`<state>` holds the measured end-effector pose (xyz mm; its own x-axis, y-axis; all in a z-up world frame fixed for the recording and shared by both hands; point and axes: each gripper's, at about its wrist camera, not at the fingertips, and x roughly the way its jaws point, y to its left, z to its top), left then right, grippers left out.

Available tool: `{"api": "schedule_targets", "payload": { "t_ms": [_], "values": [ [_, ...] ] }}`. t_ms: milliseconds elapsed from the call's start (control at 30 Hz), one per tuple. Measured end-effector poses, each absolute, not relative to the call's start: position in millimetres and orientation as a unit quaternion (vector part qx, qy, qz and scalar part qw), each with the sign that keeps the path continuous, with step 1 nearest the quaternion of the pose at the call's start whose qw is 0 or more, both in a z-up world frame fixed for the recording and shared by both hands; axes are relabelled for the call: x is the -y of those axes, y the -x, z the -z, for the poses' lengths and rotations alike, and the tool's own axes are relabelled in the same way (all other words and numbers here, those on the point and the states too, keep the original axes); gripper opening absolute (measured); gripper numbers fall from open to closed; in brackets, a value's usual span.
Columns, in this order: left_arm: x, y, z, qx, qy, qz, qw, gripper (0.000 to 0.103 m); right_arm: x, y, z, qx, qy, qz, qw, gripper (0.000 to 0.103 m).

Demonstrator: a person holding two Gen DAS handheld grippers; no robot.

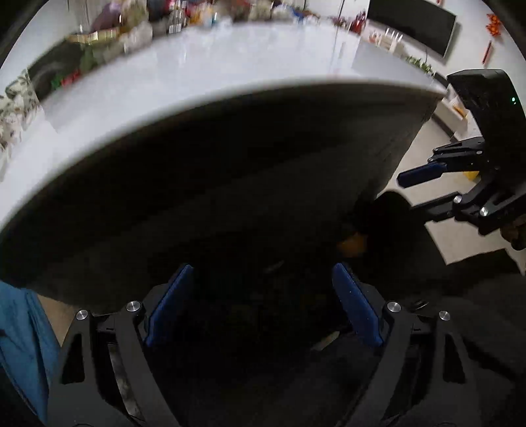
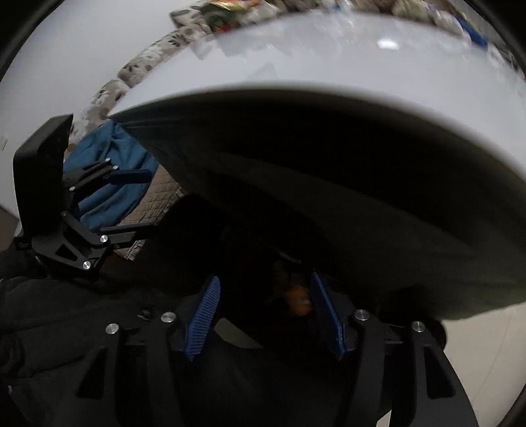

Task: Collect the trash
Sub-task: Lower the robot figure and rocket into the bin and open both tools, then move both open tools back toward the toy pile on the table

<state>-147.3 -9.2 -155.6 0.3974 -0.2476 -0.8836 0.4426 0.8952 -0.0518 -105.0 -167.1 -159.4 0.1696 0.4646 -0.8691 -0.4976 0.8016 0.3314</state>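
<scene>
2 grippers are pointing down into the dark space below a white table's [image 1: 230, 65] edge. At the bottom of the left wrist view, the left gripper [image 1: 263, 308] is standing released, nothing between its blue pads; the right gripper [image 2: 263, 315] is likewise standing apart and empty. A small orange scrap [image 2: 297, 297], probably trash, is lying in shadow just beyond the right pads, likely why both are reaching under. Across the top, blurred clutter [image 1: 131, 29] is lining the tabletop's far side.

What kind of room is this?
Probably a living room at home: a glossy white table, a dark screen on the wall, and a flowery cushioned seat beside the table.
</scene>
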Motion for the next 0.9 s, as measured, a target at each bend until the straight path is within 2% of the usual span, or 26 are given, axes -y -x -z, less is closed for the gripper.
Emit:
{"api": "schedule_targets", "payload": {
  "t_ms": [100, 200, 233, 300, 367, 500, 633, 833, 867, 900],
  "values": [
    [2.3, 141.4, 152.9, -0.514, -0.088, 0.197, 0.830, 0.084, 172.3, 108.0, 136.3, -0.544, 0.000, -0.327, 0.773, 0.058],
    [-4.7, 131.6, 118.0, -0.482, -0.059, 0.209, 0.849, 0.084, 180.8, 100.1, 86.5, -0.495, -0.023, -0.356, 0.792, 0.062],
    [-6.1, 124.9, 99.4, -0.461, -0.051, 0.215, 0.860, 0.084, 185.4, 90.9, 63.3, -0.470, -0.026, -0.355, 0.807, 0.065],
    [-6.2, 109.9, 68.6, -0.417, -0.051, 0.211, 0.882, 0.091, 192.1, 68.4, 36.6, -0.438, -0.017, -0.335, 0.834, 0.069],
    [-3.5, 88.6, 43.2, -0.370, -0.057, 0.205, 0.904, 0.092, 199.4, 24.4, 13.6, -0.401, -0.001, -0.284, 0.871, 0.072],
    [8.1, 25.6, 27.3, -0.336, -0.067, 0.165, 0.925, 0.092, 212.8, -70.4, 9.0, -0.385, -0.005, -0.216, 0.897, 0.072],
    [0.4, -34.5, 32.6, -0.357, -0.041, 0.132, 0.924, 0.092, 218.0, -166.8, 26.8, -0.405, -0.065, -0.181, 0.894, 0.072],
    [-19.3, -59.1, 45.1, -0.384, -0.006, 0.094, 0.918, 0.092, 211.8, -266.8, 63.9, -0.448, -0.050, -0.154, 0.879, 0.073],
    [-21.9, -67.3, 47.6, -0.389, -0.003, 0.087, 0.917, 0.092, 210.6, -274.3, 69.9, -0.459, -0.058, -0.164, 0.871, 0.060],
    [-22.4, -73.1, 48.9, -0.392, 0.000, 0.083, 0.916, 0.092, 207.5, -274.9, 69.8, -0.456, -0.050, -0.166, 0.873, 0.032]
  ]
}}
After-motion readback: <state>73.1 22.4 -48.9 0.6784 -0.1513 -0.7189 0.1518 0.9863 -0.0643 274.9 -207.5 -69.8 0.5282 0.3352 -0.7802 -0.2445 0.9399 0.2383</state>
